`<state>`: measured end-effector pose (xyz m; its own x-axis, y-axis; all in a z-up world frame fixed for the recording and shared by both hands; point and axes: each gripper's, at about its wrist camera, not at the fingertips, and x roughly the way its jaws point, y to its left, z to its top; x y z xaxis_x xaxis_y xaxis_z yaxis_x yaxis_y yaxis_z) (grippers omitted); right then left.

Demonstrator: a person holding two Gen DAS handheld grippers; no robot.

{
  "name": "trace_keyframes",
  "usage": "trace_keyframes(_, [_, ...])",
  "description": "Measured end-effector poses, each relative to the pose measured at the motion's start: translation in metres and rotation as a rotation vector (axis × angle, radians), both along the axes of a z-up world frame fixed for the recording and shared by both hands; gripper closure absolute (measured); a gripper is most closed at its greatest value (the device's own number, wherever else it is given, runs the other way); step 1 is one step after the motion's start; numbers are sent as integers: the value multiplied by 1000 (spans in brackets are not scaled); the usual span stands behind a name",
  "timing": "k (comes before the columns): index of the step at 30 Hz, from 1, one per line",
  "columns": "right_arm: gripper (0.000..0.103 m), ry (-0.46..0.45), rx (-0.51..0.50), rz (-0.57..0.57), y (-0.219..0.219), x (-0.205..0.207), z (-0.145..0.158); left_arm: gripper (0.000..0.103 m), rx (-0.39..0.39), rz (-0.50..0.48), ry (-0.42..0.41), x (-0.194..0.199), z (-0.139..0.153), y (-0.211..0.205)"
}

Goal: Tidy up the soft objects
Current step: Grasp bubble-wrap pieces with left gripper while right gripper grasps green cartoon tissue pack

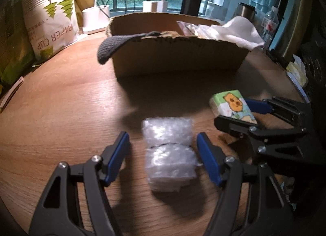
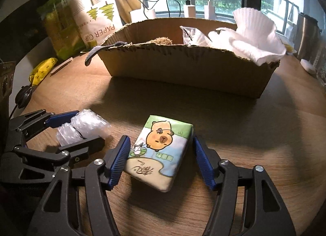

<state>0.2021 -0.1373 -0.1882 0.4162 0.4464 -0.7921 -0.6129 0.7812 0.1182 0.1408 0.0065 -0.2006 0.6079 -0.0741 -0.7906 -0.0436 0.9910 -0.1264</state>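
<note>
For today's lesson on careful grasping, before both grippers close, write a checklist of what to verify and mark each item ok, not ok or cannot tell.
1. Clear bubble-wrap bundle lies between the left gripper pads: ok.
2. Left pads touch the bundle: not ok, gaps show on both sides.
3. Green tissue pack with a cartoon capybara lies between the right gripper pads: ok.
4. Right pads press on the pack: cannot tell on the left side; a gap shows on the right.
5. Open brown cardboard box has room: cannot tell; the white cloth and other items already fill part of it.
6. Wooden table between items and box is free: ok.
</note>
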Motion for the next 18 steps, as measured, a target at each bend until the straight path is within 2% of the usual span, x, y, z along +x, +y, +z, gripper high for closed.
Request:
trace_keyframes(2, [43, -2, 6, 5, 0, 0, 0, 50, 23, -17, 3, 1, 1, -7])
trace_keyframes(6, [45, -7, 19, 8, -6, 1, 2, 57, 26, -40, 4, 4, 2, -16])
trace_keyframes(18, [45, -29, 46, -7, -27, 4, 11, 61, 16, -75, -29, 5, 14, -29])
